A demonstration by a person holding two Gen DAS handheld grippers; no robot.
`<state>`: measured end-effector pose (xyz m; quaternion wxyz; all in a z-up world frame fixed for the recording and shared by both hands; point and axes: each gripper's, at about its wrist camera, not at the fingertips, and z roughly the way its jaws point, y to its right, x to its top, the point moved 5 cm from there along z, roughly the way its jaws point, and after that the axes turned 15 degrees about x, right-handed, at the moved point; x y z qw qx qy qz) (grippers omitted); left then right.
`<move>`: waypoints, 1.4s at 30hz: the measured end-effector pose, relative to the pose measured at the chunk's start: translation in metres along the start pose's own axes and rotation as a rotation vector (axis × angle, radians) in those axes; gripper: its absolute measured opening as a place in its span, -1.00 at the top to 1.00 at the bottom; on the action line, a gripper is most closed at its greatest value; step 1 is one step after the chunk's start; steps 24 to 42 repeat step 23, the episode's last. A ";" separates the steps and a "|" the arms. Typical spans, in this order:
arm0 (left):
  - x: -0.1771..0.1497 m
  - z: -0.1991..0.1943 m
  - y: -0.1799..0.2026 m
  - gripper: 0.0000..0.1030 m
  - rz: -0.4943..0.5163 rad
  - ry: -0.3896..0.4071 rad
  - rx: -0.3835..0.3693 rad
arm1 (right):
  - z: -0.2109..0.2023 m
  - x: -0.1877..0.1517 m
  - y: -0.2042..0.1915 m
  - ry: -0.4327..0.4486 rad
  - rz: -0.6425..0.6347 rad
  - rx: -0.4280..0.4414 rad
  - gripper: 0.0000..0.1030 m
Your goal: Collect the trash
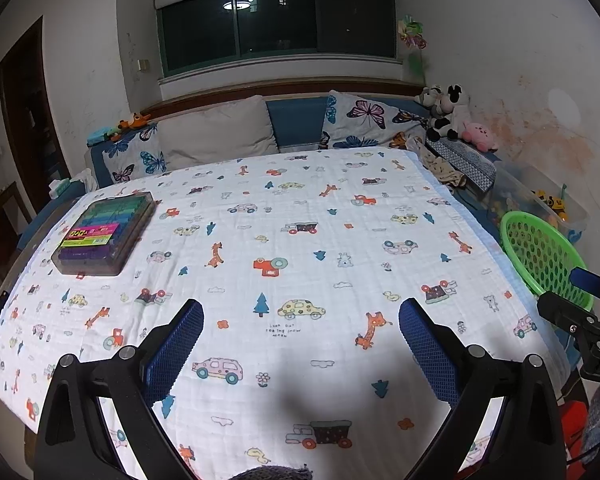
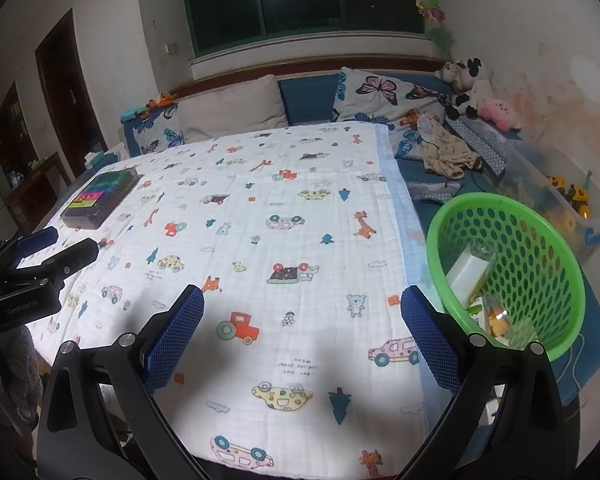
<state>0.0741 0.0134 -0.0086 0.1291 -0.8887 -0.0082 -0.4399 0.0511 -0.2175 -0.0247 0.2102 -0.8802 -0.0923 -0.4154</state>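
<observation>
A green perforated basket stands at the right edge of the table and holds a white box and several wrappers. The same basket shows at the right of the left wrist view. My left gripper hovers open over the printed cloth with nothing between its blue pads. My right gripper is open too, empty, its right finger just in front of the basket's rim. Each gripper appears at the edge of the other's view: the right one, the left one.
A clear case of coloured items lies at the table's far left. Behind the table are a sofa with butterfly pillows, plush toys and crumpled clothes. A clear bin of toys sits far right.
</observation>
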 end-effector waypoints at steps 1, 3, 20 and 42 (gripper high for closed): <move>-0.001 0.000 0.000 -0.84 -0.002 -0.001 0.001 | 0.000 0.000 0.000 0.000 0.001 0.001 -0.90; -0.001 0.001 0.000 -0.84 -0.004 -0.003 0.003 | 0.000 0.000 0.000 0.000 0.002 0.002 -0.90; -0.001 0.005 -0.001 -0.84 -0.015 -0.013 0.020 | 0.003 0.000 -0.002 -0.004 0.001 0.007 -0.90; -0.001 0.004 -0.001 -0.84 -0.017 -0.013 0.023 | 0.004 -0.001 -0.003 -0.005 0.001 0.010 -0.90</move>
